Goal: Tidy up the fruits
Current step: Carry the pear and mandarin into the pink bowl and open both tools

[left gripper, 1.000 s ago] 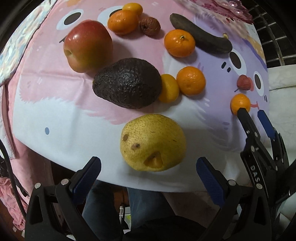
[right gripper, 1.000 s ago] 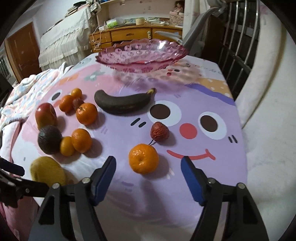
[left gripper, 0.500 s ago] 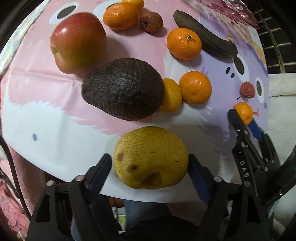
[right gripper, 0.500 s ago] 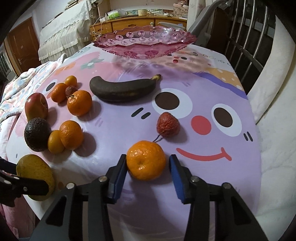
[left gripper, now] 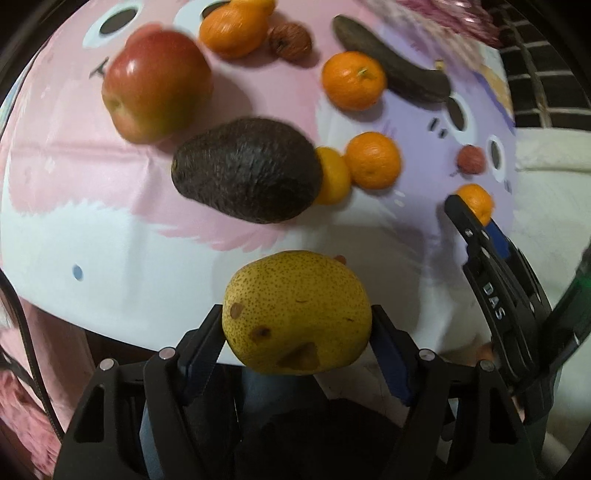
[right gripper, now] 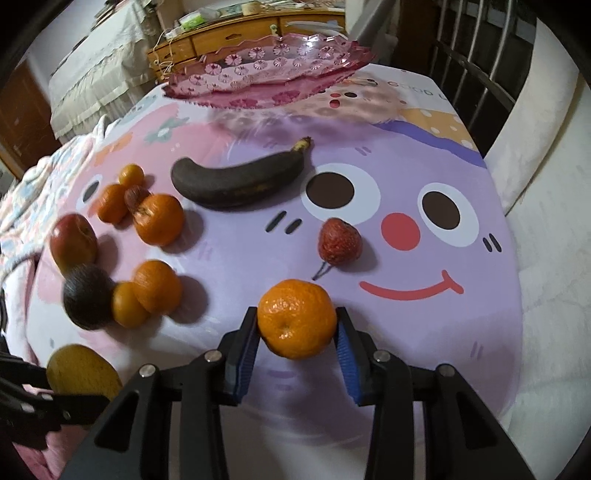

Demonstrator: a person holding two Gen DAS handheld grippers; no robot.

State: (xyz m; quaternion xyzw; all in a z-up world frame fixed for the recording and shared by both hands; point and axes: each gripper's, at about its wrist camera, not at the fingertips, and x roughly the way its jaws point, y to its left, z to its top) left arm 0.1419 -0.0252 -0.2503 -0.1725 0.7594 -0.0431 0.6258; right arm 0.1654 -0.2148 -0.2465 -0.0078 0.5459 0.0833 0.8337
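My left gripper (left gripper: pixel 297 332) is shut on a yellow pear (left gripper: pixel 297 314) and holds it over the near edge of the cartoon-print cloth. My right gripper (right gripper: pixel 297 338) is shut on an orange (right gripper: pixel 296 319), lifted a little above the cloth; it also shows in the left wrist view (left gripper: pixel 476 203). A pink glass bowl (right gripper: pixel 266 70) stands at the far end. On the cloth lie a dark avocado (left gripper: pixel 247 173), a red apple (left gripper: pixel 155 85), a blackened banana (right gripper: pixel 240 181), a red strawberry (right gripper: pixel 338 242) and several more oranges (right gripper: pixel 159 219).
The pear also shows at the lower left of the right wrist view (right gripper: pixel 83 371). A metal bed rail (right gripper: pixel 469 74) and a white cushion (right gripper: pixel 546 184) run along the right side. A wooden dresser (right gripper: pixel 229 33) stands behind the bowl.
Both grippers have closed, the left on the pear and the right on the orange, and both fruits have been raised a little off the cloth.
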